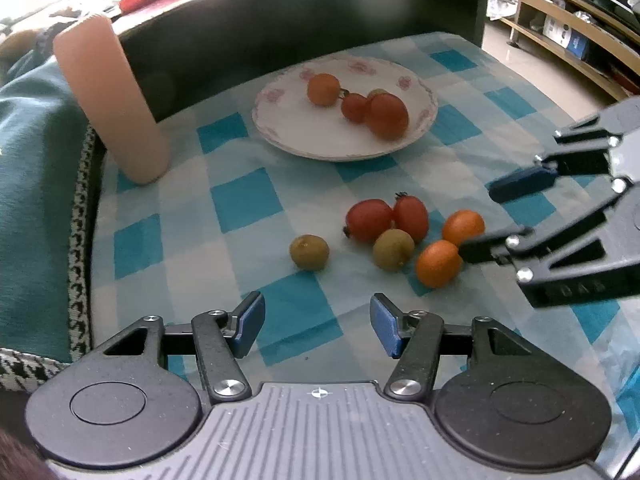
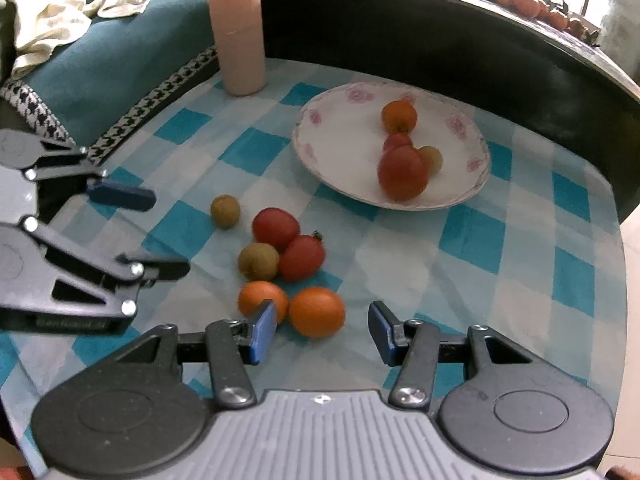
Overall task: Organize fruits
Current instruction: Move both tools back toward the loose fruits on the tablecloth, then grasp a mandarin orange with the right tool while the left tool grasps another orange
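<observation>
Risk: the right gripper point(image 2: 322, 330), fingers spread wide, may knock the neighbour orange point(image 2: 262, 300) at lower centre while closing on the orange point(image 2: 317, 311). Left gripper point(image 1: 317, 326) is released too, holding nothing.

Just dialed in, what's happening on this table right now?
A person with two handheld grippers is sorting small fruits onto the floral plate. Four fruits already sit on it. Six are on the checked cloth: two red, two orange, two greenish. Both grippers are open and empty. The right gripper is low, close to the nearer orange fruit; the left gripper hangs short of the lone greenish fruit.
</observation>
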The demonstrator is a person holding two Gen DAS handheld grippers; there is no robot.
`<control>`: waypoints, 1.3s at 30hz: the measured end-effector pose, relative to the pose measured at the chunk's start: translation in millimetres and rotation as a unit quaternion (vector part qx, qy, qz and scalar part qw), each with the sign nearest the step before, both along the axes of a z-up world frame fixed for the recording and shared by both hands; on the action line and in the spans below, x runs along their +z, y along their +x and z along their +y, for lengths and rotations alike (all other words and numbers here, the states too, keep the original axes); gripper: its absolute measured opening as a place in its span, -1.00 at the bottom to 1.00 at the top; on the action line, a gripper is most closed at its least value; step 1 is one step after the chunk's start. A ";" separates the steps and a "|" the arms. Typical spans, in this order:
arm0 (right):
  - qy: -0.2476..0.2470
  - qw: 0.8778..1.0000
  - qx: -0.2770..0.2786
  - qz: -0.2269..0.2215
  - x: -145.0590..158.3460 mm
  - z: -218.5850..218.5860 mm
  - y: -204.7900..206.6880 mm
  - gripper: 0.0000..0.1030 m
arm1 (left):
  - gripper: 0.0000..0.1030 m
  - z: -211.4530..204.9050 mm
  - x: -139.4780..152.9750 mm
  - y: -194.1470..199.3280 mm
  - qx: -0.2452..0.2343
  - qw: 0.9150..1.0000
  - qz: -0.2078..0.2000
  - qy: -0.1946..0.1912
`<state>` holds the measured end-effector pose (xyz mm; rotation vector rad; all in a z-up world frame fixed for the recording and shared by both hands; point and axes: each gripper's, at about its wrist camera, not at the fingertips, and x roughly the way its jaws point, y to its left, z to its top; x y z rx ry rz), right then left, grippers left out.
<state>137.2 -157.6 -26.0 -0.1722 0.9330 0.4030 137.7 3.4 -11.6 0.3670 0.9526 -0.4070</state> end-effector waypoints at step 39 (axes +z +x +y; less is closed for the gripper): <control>-0.005 0.999 -0.040 0.026 -3.3 -46.1 -5.9 -0.09 | 0.13 -63.7 -14.2 -3.7 -0.105 0.992 0.002 -0.067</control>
